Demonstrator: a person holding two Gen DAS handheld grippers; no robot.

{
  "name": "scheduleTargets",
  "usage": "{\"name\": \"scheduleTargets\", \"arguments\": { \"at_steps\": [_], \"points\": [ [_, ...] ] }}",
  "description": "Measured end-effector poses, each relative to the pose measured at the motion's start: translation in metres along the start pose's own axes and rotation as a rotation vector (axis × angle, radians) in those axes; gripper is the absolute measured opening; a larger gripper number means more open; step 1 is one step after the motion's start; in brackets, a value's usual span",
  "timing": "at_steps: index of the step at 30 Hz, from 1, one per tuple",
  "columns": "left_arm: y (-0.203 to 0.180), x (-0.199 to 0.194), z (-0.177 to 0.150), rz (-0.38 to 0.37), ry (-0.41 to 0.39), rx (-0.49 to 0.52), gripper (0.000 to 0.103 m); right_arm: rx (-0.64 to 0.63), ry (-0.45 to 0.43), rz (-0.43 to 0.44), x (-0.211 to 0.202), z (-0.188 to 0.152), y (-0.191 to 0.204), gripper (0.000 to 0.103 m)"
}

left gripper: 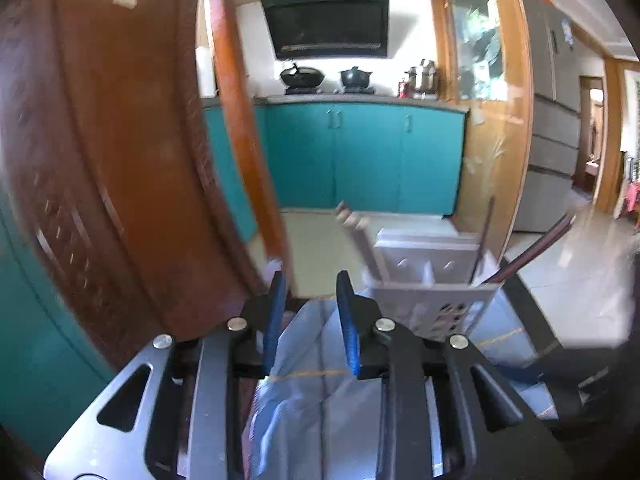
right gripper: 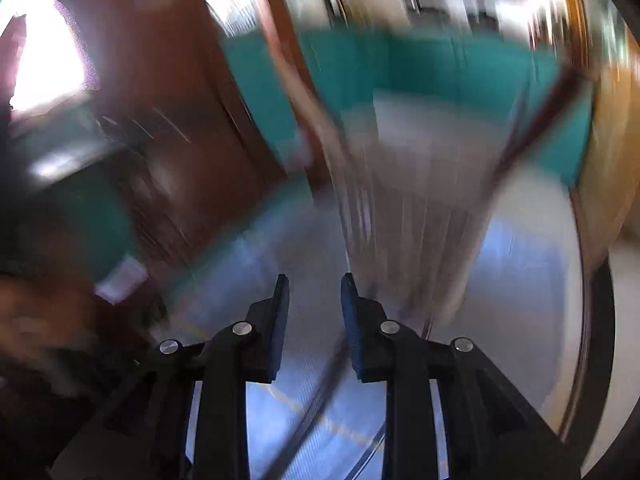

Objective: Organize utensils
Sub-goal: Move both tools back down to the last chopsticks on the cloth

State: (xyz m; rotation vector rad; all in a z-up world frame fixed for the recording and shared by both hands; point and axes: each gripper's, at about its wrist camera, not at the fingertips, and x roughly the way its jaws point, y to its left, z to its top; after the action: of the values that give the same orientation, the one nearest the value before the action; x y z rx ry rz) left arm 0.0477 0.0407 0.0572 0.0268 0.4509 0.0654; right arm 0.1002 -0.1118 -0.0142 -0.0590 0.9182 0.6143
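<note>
Blue-padded left gripper [left gripper: 310, 292]: jaws parted by a moderate gap, nothing between them, only pale blue cloth [left gripper: 304, 360] visible through the gap below. White utensil holder [left gripper: 430, 280] ahead and to the right of the fingertips, standing on that cloth, divided into compartments. Pale flat handles [left gripper: 360, 236] leaning left out of the holder's left compartment. Dark chopsticks [left gripper: 484, 236] rising from the right compartment; a second dark red pair [left gripper: 536, 250] angled out to the right, resting at the holder's right edge. Cannot tell exactly which slot the second pair sits in. Holder near the left gripper, not touching it. Brown wooden door [left gripper: 120, 140] filling the left of the left wrist view; teal cabinets [left gripper: 360, 152], stove with two black pots [left gripper: 304, 76] and black range hood [left gripper: 326, 20] behind.

Right gripper [right gripper: 314, 292]: jaws likewise parted by a moderate gap, holding nothing. Right wrist view heavily motion-blurred. Pale smeared mass [right gripper: 404, 200] ahead and slightly right of the fingertips, consistent with the holder, details unreadable. Dark reddish streak [right gripper: 532, 128] rising to the upper right, likely chopsticks, too blurred to confirm. Same blue cloth under the right gripper, with a dark curved line across it.
</note>
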Motion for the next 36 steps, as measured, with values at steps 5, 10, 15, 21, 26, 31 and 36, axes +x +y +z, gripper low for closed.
{"name": "scheduleTargets", "arguments": {
  "at_steps": [5, 10, 15, 21, 26, 31, 36],
  "points": [
    [0.006, 0.004, -0.016, 0.017, 0.070, -0.015, 0.027, 0.161, 0.128, -0.110, 0.073, -0.010, -0.025, 0.027],
    [0.004, 0.007, -0.023, 0.020, 0.091, 0.013, 0.032, 0.246, 0.123, -0.171, 0.098, -0.007, -0.034, 0.024],
    [0.006, 0.013, -0.033, 0.016, 0.137, 0.027, 0.033, 0.292, 0.172, -0.188, 0.097, -0.009, -0.042, 0.008],
    [-0.002, 0.031, -0.052, -0.080, 0.293, 0.018, 0.033, 0.391, 0.214, -0.172, 0.062, -0.033, -0.075, 0.007],
    [-0.037, 0.048, -0.083, -0.191, 0.449, 0.084, 0.033, 0.503, 0.181, -0.165, 0.036, -0.058, -0.107, 0.007],
    [-0.070, 0.052, -0.103, -0.206, 0.486, 0.178, 0.033, 0.519, 0.154, -0.182, 0.015, -0.059, -0.115, 0.009],
    [-0.084, 0.057, -0.117, -0.203, 0.513, 0.200, 0.033, 0.448, 0.130, -0.231, -0.003, -0.053, -0.112, 0.013]
  ]
}}
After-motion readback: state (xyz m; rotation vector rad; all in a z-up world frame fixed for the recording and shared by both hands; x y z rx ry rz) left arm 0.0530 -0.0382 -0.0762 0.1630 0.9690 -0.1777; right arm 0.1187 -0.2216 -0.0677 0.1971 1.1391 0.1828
